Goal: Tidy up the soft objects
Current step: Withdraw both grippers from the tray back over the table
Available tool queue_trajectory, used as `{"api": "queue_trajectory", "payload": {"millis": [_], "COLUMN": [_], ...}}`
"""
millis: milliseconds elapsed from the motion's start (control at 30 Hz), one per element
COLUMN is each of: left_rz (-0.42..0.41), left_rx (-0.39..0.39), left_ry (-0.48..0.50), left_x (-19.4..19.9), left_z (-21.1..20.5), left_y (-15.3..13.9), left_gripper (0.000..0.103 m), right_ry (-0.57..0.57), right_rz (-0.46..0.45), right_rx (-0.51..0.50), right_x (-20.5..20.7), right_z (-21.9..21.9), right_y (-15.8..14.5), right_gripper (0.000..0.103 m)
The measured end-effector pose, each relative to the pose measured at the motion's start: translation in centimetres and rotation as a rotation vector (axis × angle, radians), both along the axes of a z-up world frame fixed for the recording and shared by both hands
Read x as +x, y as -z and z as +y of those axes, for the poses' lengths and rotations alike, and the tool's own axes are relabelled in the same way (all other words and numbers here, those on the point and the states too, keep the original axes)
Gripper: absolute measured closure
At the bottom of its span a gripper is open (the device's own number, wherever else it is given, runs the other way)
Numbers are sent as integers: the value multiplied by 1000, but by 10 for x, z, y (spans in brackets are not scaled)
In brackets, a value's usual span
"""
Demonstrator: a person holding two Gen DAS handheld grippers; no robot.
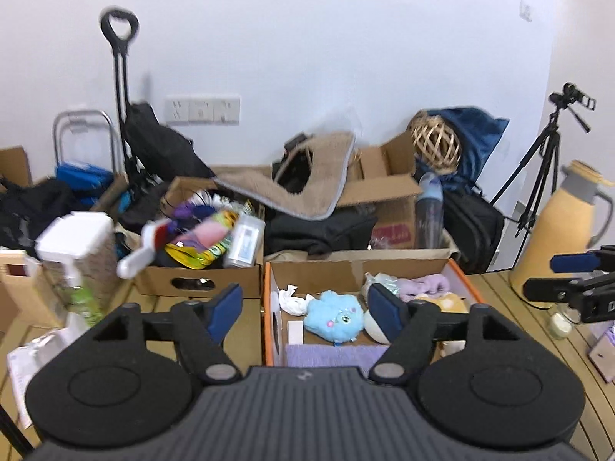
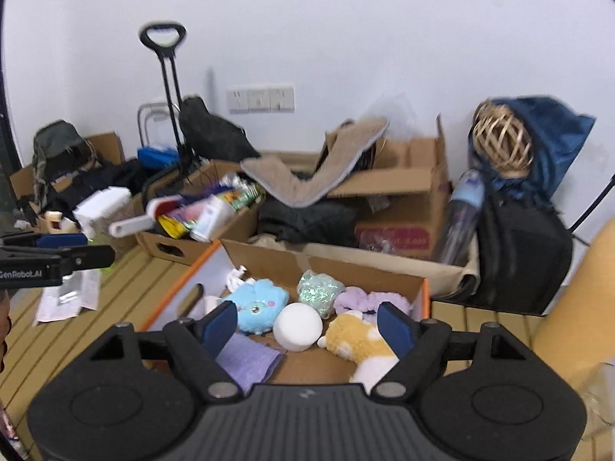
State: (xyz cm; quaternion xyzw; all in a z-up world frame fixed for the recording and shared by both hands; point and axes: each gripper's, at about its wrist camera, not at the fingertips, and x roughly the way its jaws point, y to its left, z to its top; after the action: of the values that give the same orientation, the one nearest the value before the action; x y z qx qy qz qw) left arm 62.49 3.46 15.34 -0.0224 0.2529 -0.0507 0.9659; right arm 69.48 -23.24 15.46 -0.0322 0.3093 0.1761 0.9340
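Observation:
An orange-edged cardboard box [image 1: 269, 307] [image 2: 424, 296] on the wooden table holds soft things: a light blue plush [image 1: 334, 317] [image 2: 257, 303], a white ball [image 2: 298, 326], a yellow and white plush [image 2: 357, 340], a sequinned green plush [image 2: 321, 288], a lilac fluffy item [image 2: 369, 301] [image 1: 423, 284] and a purple cloth [image 2: 250, 361] [image 1: 330, 355]. My left gripper [image 1: 305, 311] is open and empty above the box's near edge. My right gripper [image 2: 307, 324] is open and empty above the box, over the ball.
A second cardboard box [image 1: 200, 280] of mixed items stands at the back left. A yellow thermos jug [image 1: 561, 230] stands at the right. A white-lidded container [image 1: 77, 253] and papers [image 2: 69, 299] lie at the left. Bags, boxes and a tripod [image 1: 546, 161] fill the back.

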Motion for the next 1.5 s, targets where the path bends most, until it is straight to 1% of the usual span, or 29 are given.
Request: {"api": "queue_trajectory", "payload": {"millis": [100,200,300,333,433,500,600,667,733,833,900,967,1033,1133,1233,1333,1400,1467,1500], "left_rz": [-43,-81,-146,-175,-247,-276,-322,-348,-352,-327,-307,-295,-283,-250,-200,-157,-134,-112,-104], "left_rx": [1,-1,12,14,9,-2,22,31,19,-10,-2,18,4,-20,-28,-65,-88,-104,-114], "left_ry": [15,32,33,34,39,42,22,-4,-22,-20,10,17,2,-6,-37,-96,-123,-146,-149], "left_x": [-48,-96,-149,-170,-225,-259,-309,-339,-365,-391,-396,-391,-386,-373,-353,-326,-303,-279,-265], "left_z": [-1,-3,-4,-4,-3,-1,-1,1,5,9,7,5,5,5,9,19,25,32,35], "left_y": [-11,-16,-13,-10,1,11,32,45,58,74,81,86,90,103,120,137,146,153,155], "left_gripper": [21,20,13,9,5,4,2,0,0,0,0,0,0,0,0,0,4,13,15], "right_ry": [-2,-15,-25,-26,-42,-51,-53,-50,-25,20,46,42,18,14,24,33,32,9,-12], "right_rz": [-49,-95,-145,-165,-235,-284,-344,-384,-419,-428,-420,-407,-372,-355,-327,-279,-243,-218,-210], "right_rx": [12,34,53,58,76,82,71,55,59,69,68,62,60,50,84,102,105,105,106], "right_x": [-47,-96,-148,-165,-224,-263,-317,-352,-387,-427,-447,-457,-458,-450,-433,-404,-382,-356,-342], "right_z": [-10,-19,-26,-28,-35,-37,-37,-36,-35,-33,-28,-24,-18,-14,-12,-10,-4,6,13], "right_y": [-20,-35,-44,-45,-45,-41,-27,-15,3,31,48,62,71,78,89,105,113,117,119], "right_gripper": [20,20,18,16,14,13,10,5,4,3,1,0,0,0,2,4,8,8,8]}}
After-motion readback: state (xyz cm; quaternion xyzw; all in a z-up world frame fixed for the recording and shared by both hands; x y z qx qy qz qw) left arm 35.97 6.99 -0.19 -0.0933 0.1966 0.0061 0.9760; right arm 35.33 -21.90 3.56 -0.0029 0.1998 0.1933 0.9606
